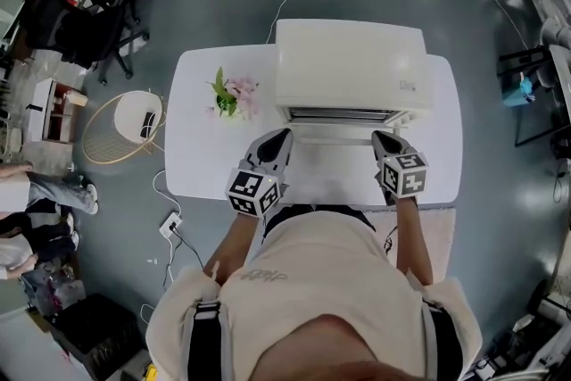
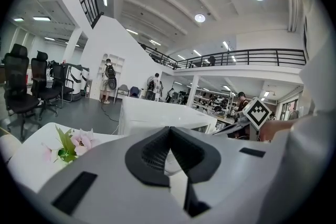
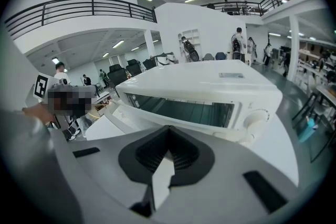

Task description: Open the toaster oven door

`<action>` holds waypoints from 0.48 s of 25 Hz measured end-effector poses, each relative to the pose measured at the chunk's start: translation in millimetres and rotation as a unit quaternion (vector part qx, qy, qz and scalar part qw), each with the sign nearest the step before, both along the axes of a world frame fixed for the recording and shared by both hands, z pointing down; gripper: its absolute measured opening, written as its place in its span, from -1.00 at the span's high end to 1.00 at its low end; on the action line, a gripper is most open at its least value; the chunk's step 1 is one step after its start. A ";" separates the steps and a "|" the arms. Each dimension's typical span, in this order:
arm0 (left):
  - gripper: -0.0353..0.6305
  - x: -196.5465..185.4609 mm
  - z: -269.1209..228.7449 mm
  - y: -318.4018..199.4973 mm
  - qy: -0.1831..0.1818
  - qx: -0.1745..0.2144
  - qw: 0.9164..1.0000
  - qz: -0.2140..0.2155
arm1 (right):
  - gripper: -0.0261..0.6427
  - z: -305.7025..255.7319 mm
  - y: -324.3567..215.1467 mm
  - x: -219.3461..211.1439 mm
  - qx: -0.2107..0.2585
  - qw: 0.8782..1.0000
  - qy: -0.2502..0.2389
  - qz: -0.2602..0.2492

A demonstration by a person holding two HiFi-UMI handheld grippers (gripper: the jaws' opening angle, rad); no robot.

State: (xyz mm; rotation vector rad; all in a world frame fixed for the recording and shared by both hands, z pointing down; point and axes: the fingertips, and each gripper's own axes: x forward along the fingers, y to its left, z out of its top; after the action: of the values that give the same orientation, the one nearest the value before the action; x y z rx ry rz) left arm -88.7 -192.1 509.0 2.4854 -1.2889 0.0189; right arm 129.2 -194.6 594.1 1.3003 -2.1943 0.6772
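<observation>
Toaster oven (image 1: 352, 67) sits at 12 o'clock from me, on far half of counter (image 1: 201, 147). I judge door (image 1: 339, 136) already lowered flat, long axis 9-to-3. Left gripper (image 1: 284, 136) and right gripper (image 1: 382, 139): jaws together, empty. One sits at each door end, about equally near.

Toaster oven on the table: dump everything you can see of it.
Boxy, glossy white toaster oven, plastic or painted metal by look, upright at the far side of the white table. Its door hangs open toward the person, showing a dark interior. A round knob sits right of the opening. The left gripper and right gripper flank the door's front edge, jaws shut on nothing.
</observation>
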 end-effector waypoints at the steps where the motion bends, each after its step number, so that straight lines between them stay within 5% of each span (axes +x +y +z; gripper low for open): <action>1: 0.83 0.7 0.6 0.8 -0.001 0.000 1.000 0.002 | 0.91 1.4 2.7 -0.1 -0.001 1.000 -0.001 0.002; 12: 0.83 11.3 0.3 7.5 -0.010 -0.002 1.000 0.024 | 0.90 21.1 31.9 -0.5 -0.024 1.000 -0.010 0.007</action>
State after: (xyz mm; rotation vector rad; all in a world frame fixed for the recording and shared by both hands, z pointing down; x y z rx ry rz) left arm -77.3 -184.6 509.3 2.5179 -1.2351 0.0590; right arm 128.7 -162.6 615.2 1.2919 -2.1724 0.7465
